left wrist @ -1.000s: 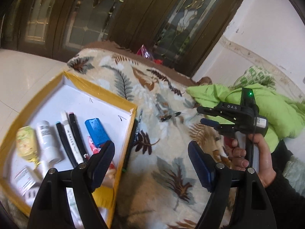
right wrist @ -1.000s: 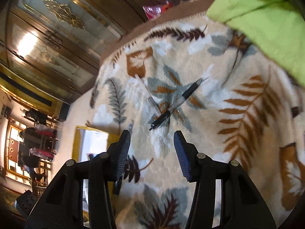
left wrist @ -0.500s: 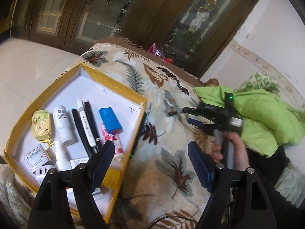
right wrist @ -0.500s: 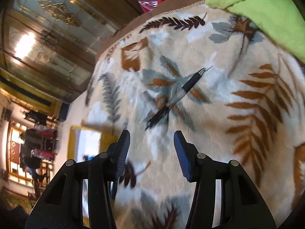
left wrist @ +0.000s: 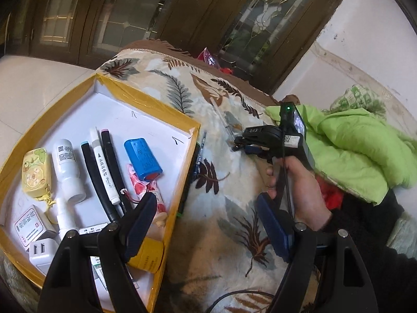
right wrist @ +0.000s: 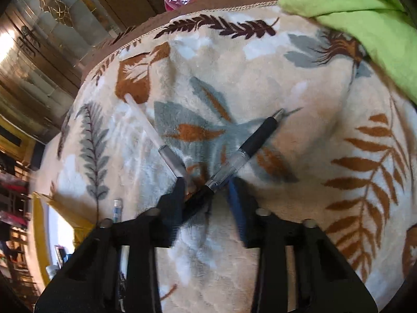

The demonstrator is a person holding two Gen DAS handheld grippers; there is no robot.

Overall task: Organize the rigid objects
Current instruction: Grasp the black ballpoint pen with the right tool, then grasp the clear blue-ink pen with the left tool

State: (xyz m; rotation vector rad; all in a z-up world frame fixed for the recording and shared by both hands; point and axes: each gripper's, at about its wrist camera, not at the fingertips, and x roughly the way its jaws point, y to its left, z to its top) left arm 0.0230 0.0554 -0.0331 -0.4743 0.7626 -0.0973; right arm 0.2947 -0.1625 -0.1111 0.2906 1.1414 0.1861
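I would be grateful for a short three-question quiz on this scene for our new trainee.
1. True or false: the blue battery lies on the blanket, outside the tray.
2. What lies between the fingers of the right gripper? A) a black pen B) a spoon C) a key
3. Fill in: the left gripper hangs over the tray's edge with its jaws ____.

Key:
1. False; it lies inside the tray.
2. A; the jaws are closing with the pen between them.
3. Open, with nothing in them.
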